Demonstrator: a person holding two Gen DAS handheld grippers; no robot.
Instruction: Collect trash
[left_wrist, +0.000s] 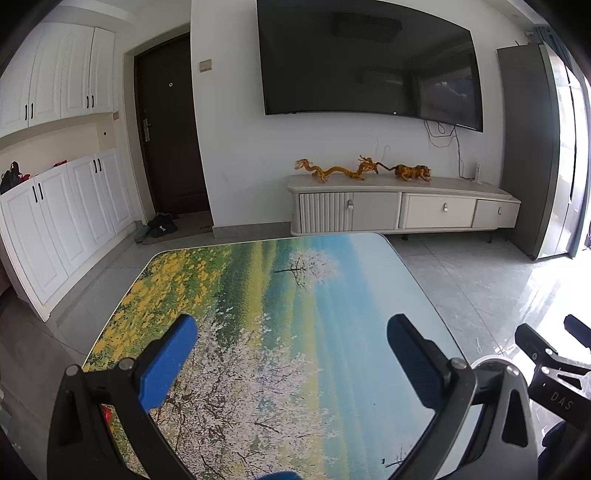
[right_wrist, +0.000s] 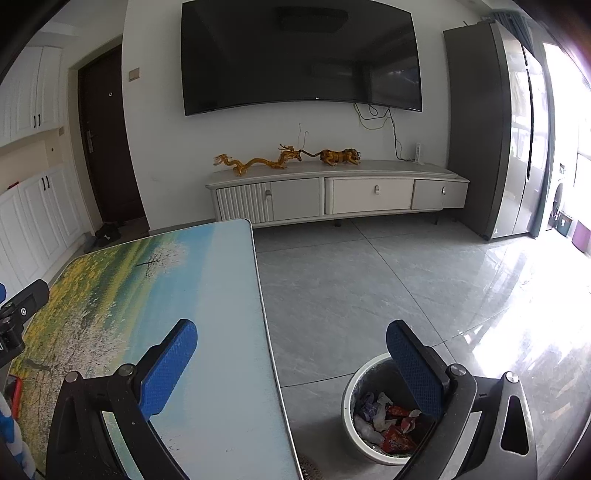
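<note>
A white round trash bin (right_wrist: 349, 402) stands on the floor right of the table, holding several crumpled wrappers (right_wrist: 388, 421), red and white. My right gripper (right_wrist: 291, 350) is open and empty, above the table's right edge and the bin. My left gripper (left_wrist: 291, 343) is open and empty over the table (left_wrist: 314, 295), which has a landscape print of flowers and sky. The bin's rim (left_wrist: 491, 360) shows behind the left gripper's right finger. The right gripper's fingers (left_wrist: 539, 347) appear at the right of the left wrist view.
A small red object (right_wrist: 16, 395) lies at the table's left edge. A low TV cabinet (right_wrist: 332, 192) with golden figurines stands at the far wall under a large TV (right_wrist: 299, 55). A grey fridge (right_wrist: 491, 129) stands right. White cupboards (left_wrist: 55, 221) and a dark door (left_wrist: 170, 129) lie left.
</note>
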